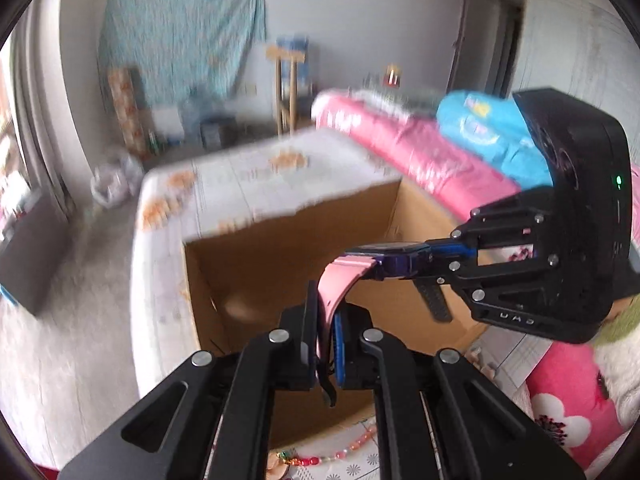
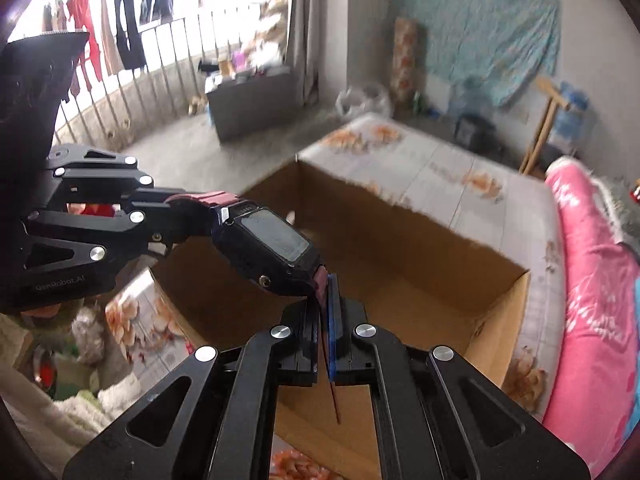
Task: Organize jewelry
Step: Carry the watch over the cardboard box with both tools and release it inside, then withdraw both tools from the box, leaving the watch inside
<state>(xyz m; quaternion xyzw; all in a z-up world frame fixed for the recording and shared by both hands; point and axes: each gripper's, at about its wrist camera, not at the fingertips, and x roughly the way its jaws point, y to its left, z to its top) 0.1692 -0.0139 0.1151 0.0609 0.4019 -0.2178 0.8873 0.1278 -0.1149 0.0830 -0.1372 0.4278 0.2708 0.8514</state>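
Observation:
A wristwatch (image 1: 394, 258) with a dark purple case and pink strap hangs stretched between both grippers above an open cardboard box (image 1: 260, 256). In the left wrist view my left gripper (image 1: 326, 316) is shut on one pink strap end. My right gripper (image 1: 428, 258) reaches in from the right and is shut on the other end. In the right wrist view the watch face (image 2: 276, 240) points up. There my right gripper (image 2: 327, 304) pinches the strap below the case, and my left gripper (image 2: 192, 208) holds the far strap from the left. The box (image 2: 400, 236) lies underneath.
A beaded necklace (image 1: 344, 450) lies on the floral cloth in front of the box. A floral mattress (image 2: 440, 168) lies behind the box and a pink quilt (image 2: 592, 288) runs along the right. A railing with hanging clothes (image 2: 120, 40) is at the far left.

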